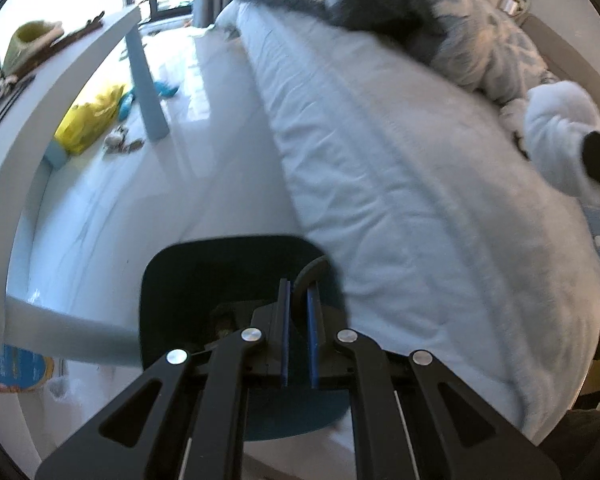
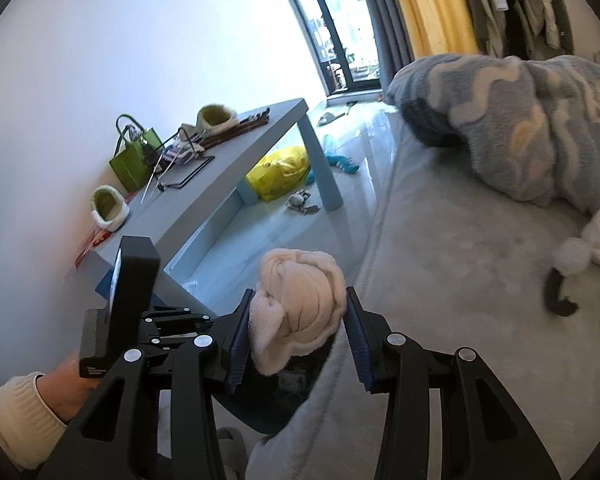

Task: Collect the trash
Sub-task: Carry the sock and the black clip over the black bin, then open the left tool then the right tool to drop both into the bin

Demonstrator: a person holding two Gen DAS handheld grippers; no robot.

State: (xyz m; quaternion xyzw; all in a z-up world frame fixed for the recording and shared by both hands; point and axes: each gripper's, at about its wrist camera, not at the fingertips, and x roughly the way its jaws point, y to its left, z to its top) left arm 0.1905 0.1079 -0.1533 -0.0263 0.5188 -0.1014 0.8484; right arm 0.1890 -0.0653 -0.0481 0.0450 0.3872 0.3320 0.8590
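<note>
A dark teal bin [image 1: 204,280] hangs over the pale floor beside the bed. My left gripper [image 1: 298,286] is shut on a dark curved part of the bin's right-hand rim. In the right wrist view my right gripper [image 2: 300,296] is shut on a cream knotted cloth ball [image 2: 300,308], pressed between both blue pads. That ball hovers above the bin [image 2: 260,408], whose inside is mostly hidden behind it. The left gripper's body [image 2: 132,300] and the hand [image 2: 60,388] holding it show at the lower left.
The bed [image 1: 400,168] with a pale cover fills the right side. On it lie a white knotted cloth [image 2: 592,248], a dark curved piece [image 2: 556,292] and a patterned blanket [image 2: 520,120]. A low blue-grey table [image 2: 220,152] stands left, with a yellow bag [image 2: 280,172] under it.
</note>
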